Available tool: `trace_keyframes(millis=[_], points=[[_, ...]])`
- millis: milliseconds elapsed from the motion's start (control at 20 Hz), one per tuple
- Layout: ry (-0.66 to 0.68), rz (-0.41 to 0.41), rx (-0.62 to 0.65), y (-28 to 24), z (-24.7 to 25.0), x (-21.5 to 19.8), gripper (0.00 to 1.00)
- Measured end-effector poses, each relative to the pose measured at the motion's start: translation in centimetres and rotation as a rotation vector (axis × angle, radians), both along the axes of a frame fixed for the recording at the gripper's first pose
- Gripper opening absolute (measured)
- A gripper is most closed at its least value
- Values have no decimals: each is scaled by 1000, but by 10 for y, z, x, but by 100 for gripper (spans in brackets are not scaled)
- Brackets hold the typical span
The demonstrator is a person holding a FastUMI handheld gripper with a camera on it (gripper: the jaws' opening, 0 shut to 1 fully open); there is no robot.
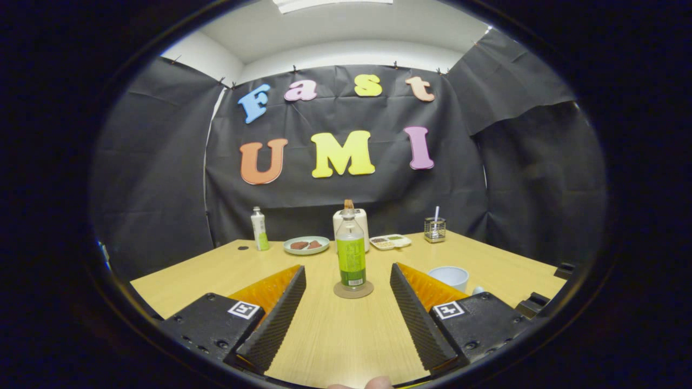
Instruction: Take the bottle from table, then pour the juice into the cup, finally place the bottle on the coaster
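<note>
Gripper (348, 275) pointing level across the wooden table (178, 281), its fingers standing wide apart and gripping nothing. The bottle (351, 254) is standing upright on the round coaster (353, 290), just ahead of the fingertips and centred in the gap between them, touching neither. The cup (450, 277) is sitting beside the right finger, partly hidden behind it.

We see even, fairly bright light from a ceiling panel (332, 4), soft shadows on the wooden table (335, 335), strong fisheye bending outward, sharp focus throughout
</note>
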State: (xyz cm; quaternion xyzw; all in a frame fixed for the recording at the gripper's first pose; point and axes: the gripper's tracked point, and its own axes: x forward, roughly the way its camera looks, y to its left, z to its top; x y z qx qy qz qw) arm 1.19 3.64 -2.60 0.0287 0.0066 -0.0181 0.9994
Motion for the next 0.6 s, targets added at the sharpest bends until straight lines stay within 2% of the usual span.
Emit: trace_keyframes(millis=[600], points=[[-34,4,-21,6,1,-2,100]])
